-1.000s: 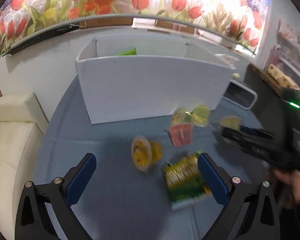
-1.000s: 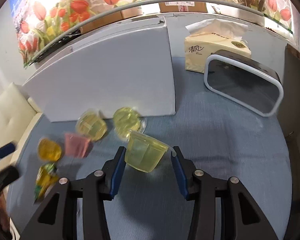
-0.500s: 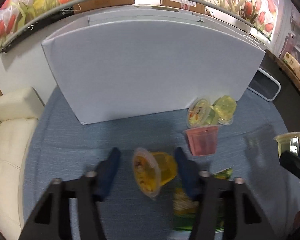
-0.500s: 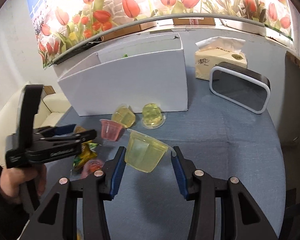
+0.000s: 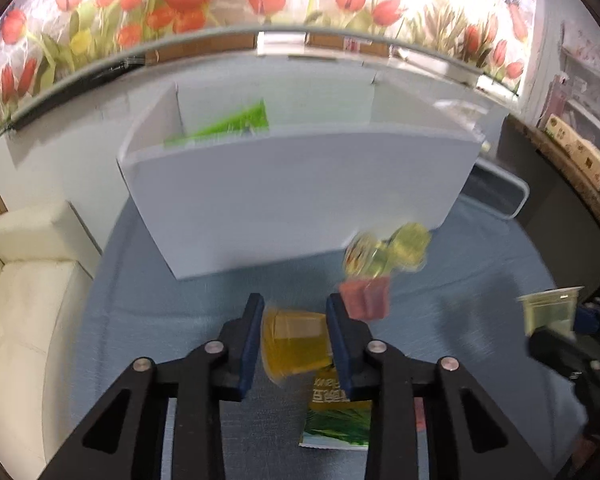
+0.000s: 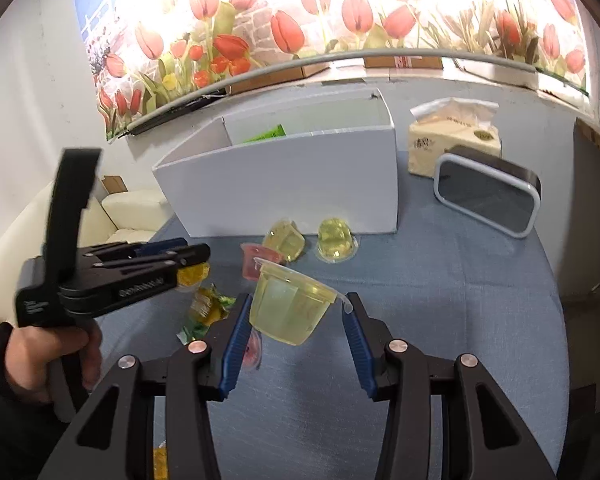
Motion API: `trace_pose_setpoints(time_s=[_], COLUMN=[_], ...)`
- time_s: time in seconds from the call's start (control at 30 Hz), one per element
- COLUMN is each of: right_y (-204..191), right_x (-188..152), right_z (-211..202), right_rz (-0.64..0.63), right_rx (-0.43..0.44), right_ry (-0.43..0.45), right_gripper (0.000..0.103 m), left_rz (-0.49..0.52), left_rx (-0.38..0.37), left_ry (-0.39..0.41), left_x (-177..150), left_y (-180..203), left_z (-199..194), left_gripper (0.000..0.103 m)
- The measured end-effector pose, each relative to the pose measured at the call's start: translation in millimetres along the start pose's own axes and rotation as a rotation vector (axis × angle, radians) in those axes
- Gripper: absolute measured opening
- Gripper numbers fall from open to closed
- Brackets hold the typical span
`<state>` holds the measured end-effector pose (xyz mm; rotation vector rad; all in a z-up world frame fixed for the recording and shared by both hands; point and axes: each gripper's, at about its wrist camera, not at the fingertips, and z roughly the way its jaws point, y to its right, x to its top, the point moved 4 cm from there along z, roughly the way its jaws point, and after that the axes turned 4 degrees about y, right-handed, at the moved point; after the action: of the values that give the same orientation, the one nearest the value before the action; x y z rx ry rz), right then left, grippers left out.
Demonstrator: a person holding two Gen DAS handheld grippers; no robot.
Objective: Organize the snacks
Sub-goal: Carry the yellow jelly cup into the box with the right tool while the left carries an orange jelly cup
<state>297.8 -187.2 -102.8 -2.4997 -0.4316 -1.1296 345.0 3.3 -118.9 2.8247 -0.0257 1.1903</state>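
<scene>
The jaws of my left gripper (image 5: 295,308) are closing, and its blue pads press on an orange jelly cup (image 5: 294,342) above the blue tablecloth. In the right wrist view the left gripper (image 6: 196,264) shows that cup at its tip. My right gripper (image 6: 299,300) is shut on a pale yellow-green jelly cup (image 6: 294,308), held tilted above the table. A pink cup (image 6: 256,264) and two yellow cups (image 6: 286,242) lie before the white box (image 6: 284,192). A green and yellow snack packet (image 5: 338,412) lies under the left gripper.
A green packet (image 5: 228,124) stands in the white box's left compartment. A tissue box (image 6: 452,140) and a dark white-rimmed tray (image 6: 488,196) sit right of the box. A cream sofa (image 5: 28,300) is past the table's left edge. A hand (image 6: 48,352) holds the left gripper.
My left gripper came over the orange cup and its jaws closed from wide open onto it. The right gripper rose and drew back with its pale cup.
</scene>
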Motion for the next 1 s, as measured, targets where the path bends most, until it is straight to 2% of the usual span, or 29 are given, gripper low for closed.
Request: trace_pose_setpoints(time_s=[0.23, 0.53, 0.73, 0.87, 1.0], right_y=[-11.9, -23.3, -25.0, -25.9, -23.9], right_x=[16.2, 12.3, 17.2, 36.1, 74.7], right_z=[1.1, 3.5, 2.6, 1.7, 6.0], right_rz=[-0.026, -0.041, -0.044, -0.062, -0.087], right_rx=[0.000, 0.005, 0.007, 0.000, -0.015], right_ry=[0.022, 0.014, 0.021, 0.047, 0.086], right_gripper=[0.050, 0.050, 0.050, 0.050, 0.050], left_rz=[0.001, -0.014, -0.008, 0.008, 0.016], left_rx=[-0.042, -0.065, -0.085, -0.079, -0.078], left_ry=[0.029, 0.032, 0.046, 0.078, 0.123], left_x=[18.1, 9.7, 15.6, 32.6, 65.2], left_y=[-1.2, -5.7, -2.9, -1.6, -3.7], left_z=[-15.8, -26.0, -34.0, -42.6, -45.1], left_gripper=[0.034, 0.034, 0.034, 0.034, 0.034])
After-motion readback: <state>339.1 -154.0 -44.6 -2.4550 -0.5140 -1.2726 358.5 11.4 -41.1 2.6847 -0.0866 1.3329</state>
